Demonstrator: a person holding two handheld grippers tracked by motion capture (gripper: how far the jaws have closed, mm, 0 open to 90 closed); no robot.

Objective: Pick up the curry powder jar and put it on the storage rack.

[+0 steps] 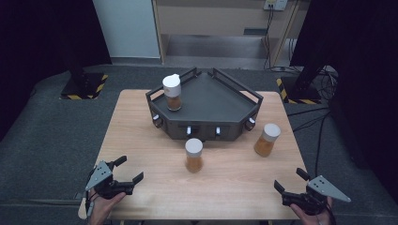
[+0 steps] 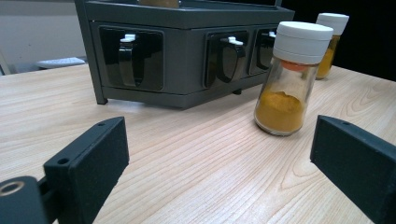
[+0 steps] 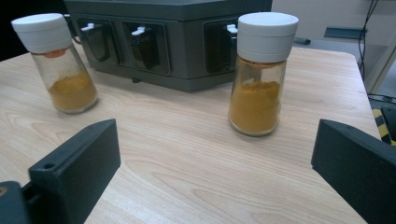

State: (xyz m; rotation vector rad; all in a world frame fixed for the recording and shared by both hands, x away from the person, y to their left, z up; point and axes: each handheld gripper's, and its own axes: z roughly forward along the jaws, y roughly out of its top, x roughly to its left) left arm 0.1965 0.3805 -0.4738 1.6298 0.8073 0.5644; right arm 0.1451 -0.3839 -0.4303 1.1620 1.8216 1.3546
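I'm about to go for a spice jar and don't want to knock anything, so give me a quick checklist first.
1. Left gripper open, nothing between the jaws: ok.
2. Right gripper open, nothing between the jaws: ok.
3. Middle jar upright, cap on: ok.
4. Right jar upright, cap on: ok.
5. Bare table between each gripper and the two jars: ok.
6. Third jar standing on the rack, out of the way: ok.

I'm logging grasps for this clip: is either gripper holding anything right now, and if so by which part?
Nothing is held. The left gripper and right gripper both stand open over bare table, apart from the spice jars.
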